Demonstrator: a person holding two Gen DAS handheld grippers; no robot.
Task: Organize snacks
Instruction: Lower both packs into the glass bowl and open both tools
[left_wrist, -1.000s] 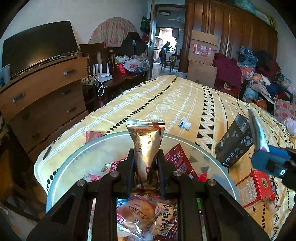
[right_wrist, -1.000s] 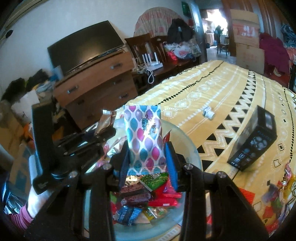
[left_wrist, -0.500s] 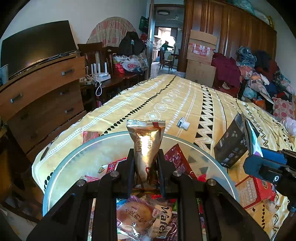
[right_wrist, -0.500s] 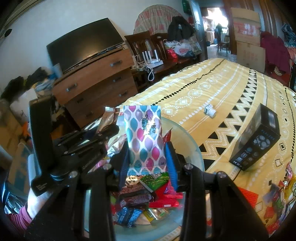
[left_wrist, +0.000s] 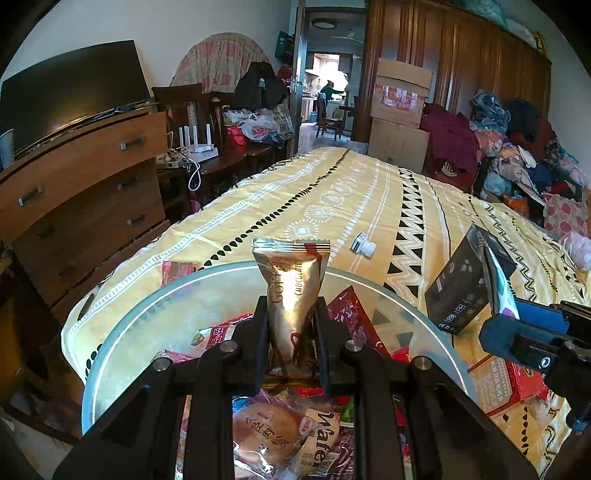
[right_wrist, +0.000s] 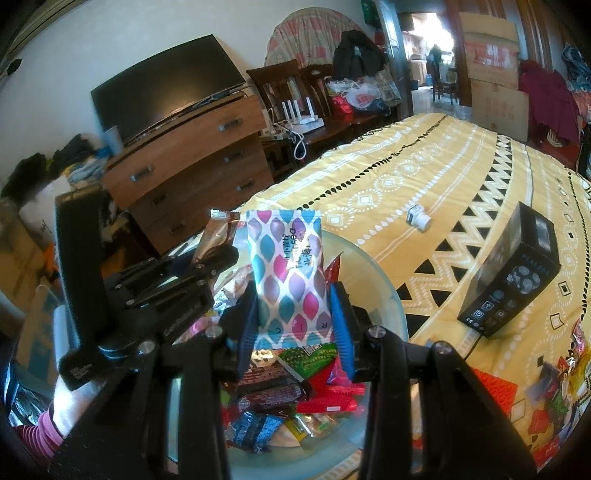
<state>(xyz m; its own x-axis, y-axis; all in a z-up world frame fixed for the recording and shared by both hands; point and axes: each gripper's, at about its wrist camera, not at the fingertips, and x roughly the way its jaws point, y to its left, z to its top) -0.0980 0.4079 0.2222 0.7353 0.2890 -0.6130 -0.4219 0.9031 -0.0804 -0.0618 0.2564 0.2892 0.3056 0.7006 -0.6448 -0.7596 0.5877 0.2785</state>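
A wide glass bowl (left_wrist: 147, 306) full of wrapped snacks (left_wrist: 273, 432) sits on the yellow patterned bed. My left gripper (left_wrist: 291, 314) is shut on a gold chocolate packet (left_wrist: 293, 280), held upright over the bowl. My right gripper (right_wrist: 295, 314), with blue pads, is shut on a white packet with a pink and blue leaf pattern (right_wrist: 286, 277), also upright above the bowl (right_wrist: 391, 295). Each gripper shows in the other's view: the right gripper (left_wrist: 517, 332) at the right edge, the left gripper (right_wrist: 207, 266) at the left with its packet (right_wrist: 218, 232).
A black box (left_wrist: 465, 284) stands on the bed right of the bowl, with a red box (left_wrist: 506, 380) nearer. A small white bottle (left_wrist: 364, 245) lies beyond the bowl. Loose snack packets (right_wrist: 554, 387) lie at the right. A wooden dresser (left_wrist: 74, 192) stands left of the bed.
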